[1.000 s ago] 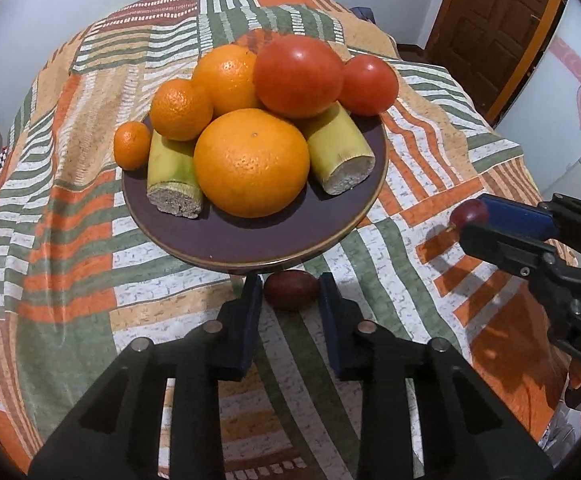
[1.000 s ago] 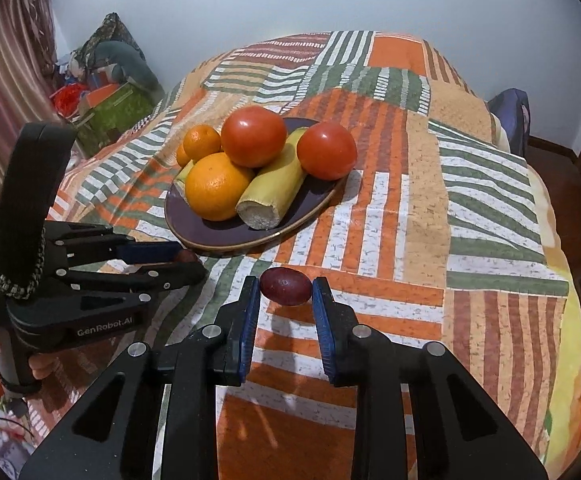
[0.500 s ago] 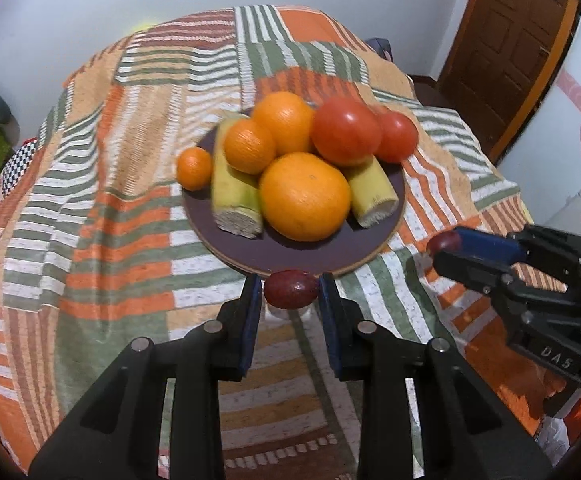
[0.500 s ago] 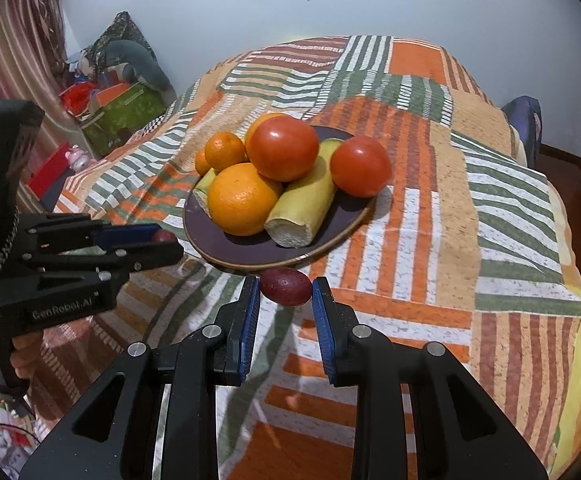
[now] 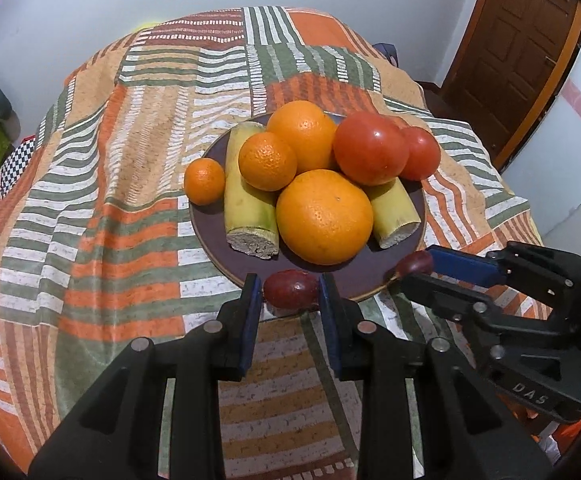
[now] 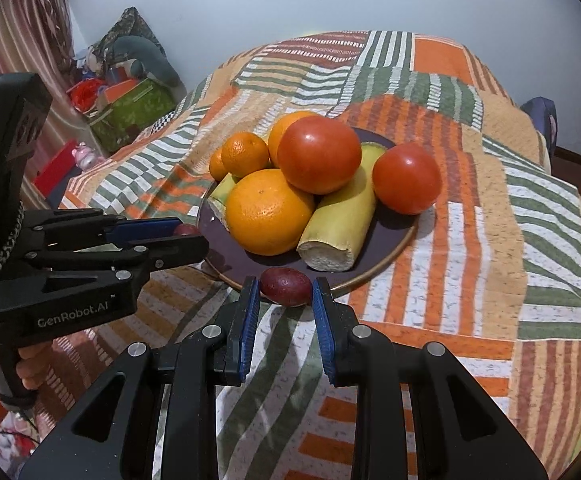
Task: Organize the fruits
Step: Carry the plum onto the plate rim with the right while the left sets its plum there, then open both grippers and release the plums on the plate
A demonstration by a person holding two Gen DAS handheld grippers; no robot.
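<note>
Both my tongs came nearer the dark round plate (image 5: 210, 232), left gripper (image 5: 290, 292) and right gripper (image 6: 284, 290) each clamped on a small dark-red oval fruit (image 5: 290, 289).

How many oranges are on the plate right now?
4: big front orange, big rear orange, medium orange atop the left banana piece, small orange at the left rim. More may be hidden.
</note>
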